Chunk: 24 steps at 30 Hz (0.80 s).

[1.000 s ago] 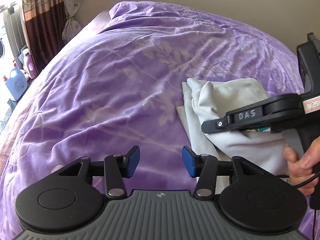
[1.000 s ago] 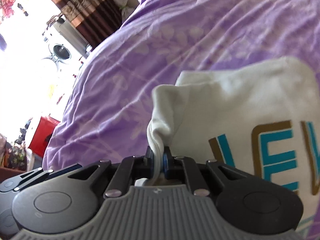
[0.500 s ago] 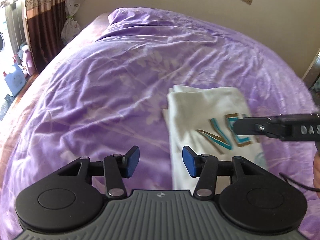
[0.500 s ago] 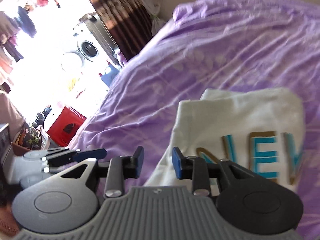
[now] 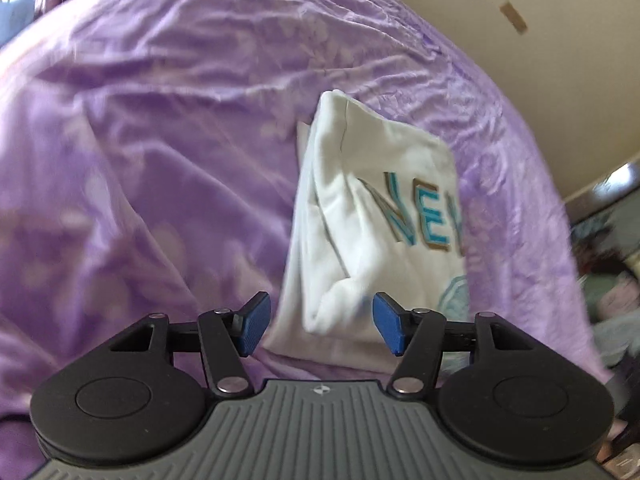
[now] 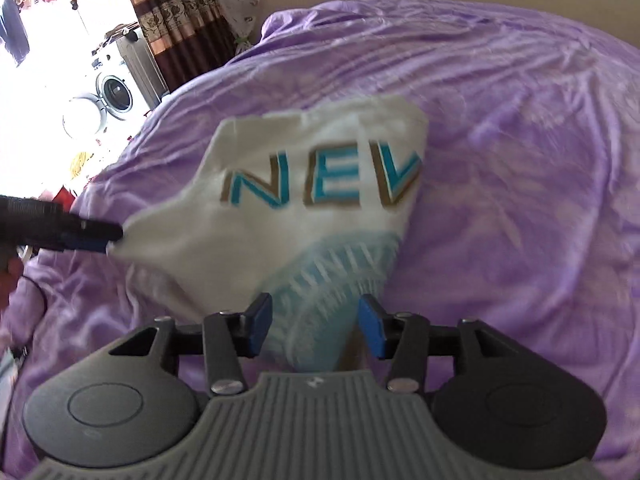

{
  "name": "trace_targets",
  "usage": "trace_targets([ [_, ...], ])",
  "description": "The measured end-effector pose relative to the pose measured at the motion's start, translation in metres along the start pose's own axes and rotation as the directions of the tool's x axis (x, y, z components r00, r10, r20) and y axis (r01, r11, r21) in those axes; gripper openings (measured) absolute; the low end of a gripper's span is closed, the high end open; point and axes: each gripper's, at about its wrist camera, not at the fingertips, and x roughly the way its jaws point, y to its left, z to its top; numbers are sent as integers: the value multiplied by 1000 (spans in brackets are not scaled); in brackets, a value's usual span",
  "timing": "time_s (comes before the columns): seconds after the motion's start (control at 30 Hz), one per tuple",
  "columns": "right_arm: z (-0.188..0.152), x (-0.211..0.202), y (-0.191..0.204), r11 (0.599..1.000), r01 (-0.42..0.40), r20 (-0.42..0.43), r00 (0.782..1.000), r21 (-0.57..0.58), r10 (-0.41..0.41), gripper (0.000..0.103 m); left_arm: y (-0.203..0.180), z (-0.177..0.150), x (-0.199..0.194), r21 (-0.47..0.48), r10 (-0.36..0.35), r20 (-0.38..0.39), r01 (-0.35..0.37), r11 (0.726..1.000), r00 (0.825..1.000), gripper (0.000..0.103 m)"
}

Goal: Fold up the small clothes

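Observation:
A small white shirt (image 5: 372,216) with teal and gold letters lies folded on the purple bedspread (image 5: 160,160). My left gripper (image 5: 320,326) is open, with the shirt's near left corner between its blue pads. In the right wrist view the shirt (image 6: 288,216) lies ahead, and the left gripper (image 6: 96,236) shows at its left corner. My right gripper (image 6: 310,328) is open, with the shirt's near edge between its pads.
The bedspread (image 6: 520,160) is wrinkled all around the shirt. A beige wall (image 5: 540,40) stands behind the bed. A curtain (image 6: 176,20) and a washing machine (image 6: 116,88) stand at the left beyond the bed.
My right gripper let go of the shirt and opened, and the shirt now lies flat. Both grippers have moved in to the shirt's near corners.

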Motion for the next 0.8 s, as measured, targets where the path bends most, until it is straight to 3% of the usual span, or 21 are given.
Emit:
trace_targets([
  [0.07,-15,1,-2,1000,4,-8,1000,-14,-4,61,3,0,5,-33,-26,-13,25,999,1000,69],
  [0.13,-26,7,2,999,16,-23,1000,-50,-17,61,5,1,12,-52,-19,-28,18,998,999,68],
  [0.27,-38,25,13,987,72,-39,996,-146,-79,59,13,-2,21,-86,-26,-42,22,996,999,39],
  [0.3,-39,28,13,985,83,-39,995,-153,-90,56,12,-3,20,-85,-34,-36,31,996,999,30],
  [0.37,-41,33,8,987,86,-51,994,-136,-93,31,8,-3,14,-64,-44,-6,44,997,999,17],
  [0.47,-38,32,1,992,67,-55,996,-103,-73,3,-8,-2,-1,16,-50,42,49,999,998,16],
  [0.6,-34,21,-8,995,49,-58,997,-82,-54,0,-16,-6,6,110,65,-3,-65,992,998,15],
  [0.8,-45,41,-13,997,46,-109,993,-69,-53,0,-3,-18,43,180,197,-72,-182,967,978,14],
])
